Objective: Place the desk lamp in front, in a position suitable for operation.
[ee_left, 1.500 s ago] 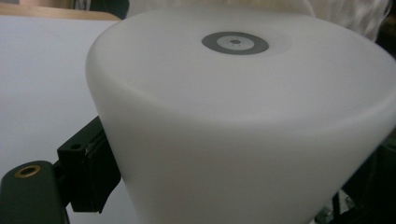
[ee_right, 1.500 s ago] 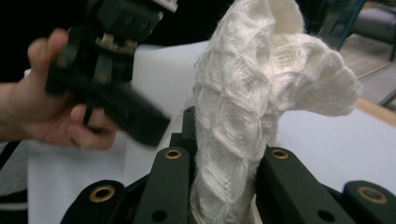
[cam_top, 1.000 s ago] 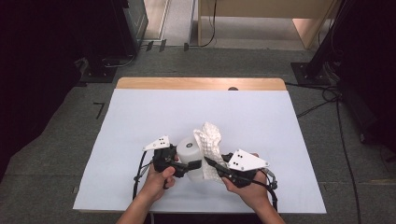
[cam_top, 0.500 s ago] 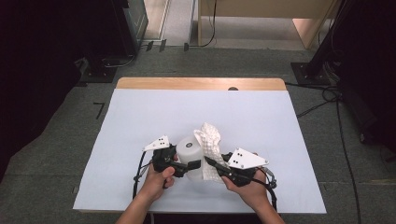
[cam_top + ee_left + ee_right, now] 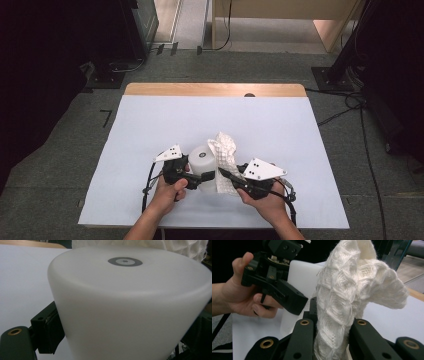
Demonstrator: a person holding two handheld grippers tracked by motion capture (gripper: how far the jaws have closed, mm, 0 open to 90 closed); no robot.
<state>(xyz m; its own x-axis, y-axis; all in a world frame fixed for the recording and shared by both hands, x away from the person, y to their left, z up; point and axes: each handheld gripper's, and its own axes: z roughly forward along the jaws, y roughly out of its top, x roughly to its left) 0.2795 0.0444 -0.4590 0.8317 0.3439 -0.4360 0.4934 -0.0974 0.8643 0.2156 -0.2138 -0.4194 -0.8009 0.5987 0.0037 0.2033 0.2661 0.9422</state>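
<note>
High view, lower centre: left gripper (image 5: 202,178) clamps the white cup (image 5: 202,159), apparently upside down; right gripper (image 5: 224,174), angled inward, pinches the white knitted cloth (image 5: 226,150) beside it.

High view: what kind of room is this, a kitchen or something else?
Probably a lab or workshop, not a kitchen: a table under a plain white sheet, cables trailing over grey carpet, and black equipment stands around it.

L gripper (image 5: 196,178): black body, grey 3-corner plate w/ black dots on top, black cable trailing. R gripper (image 5: 227,176): same build, plate + cable. Jaws black, brass-ringed screw holes. Forearms bare, no sleeves visible. Hands ungloved.
</note>
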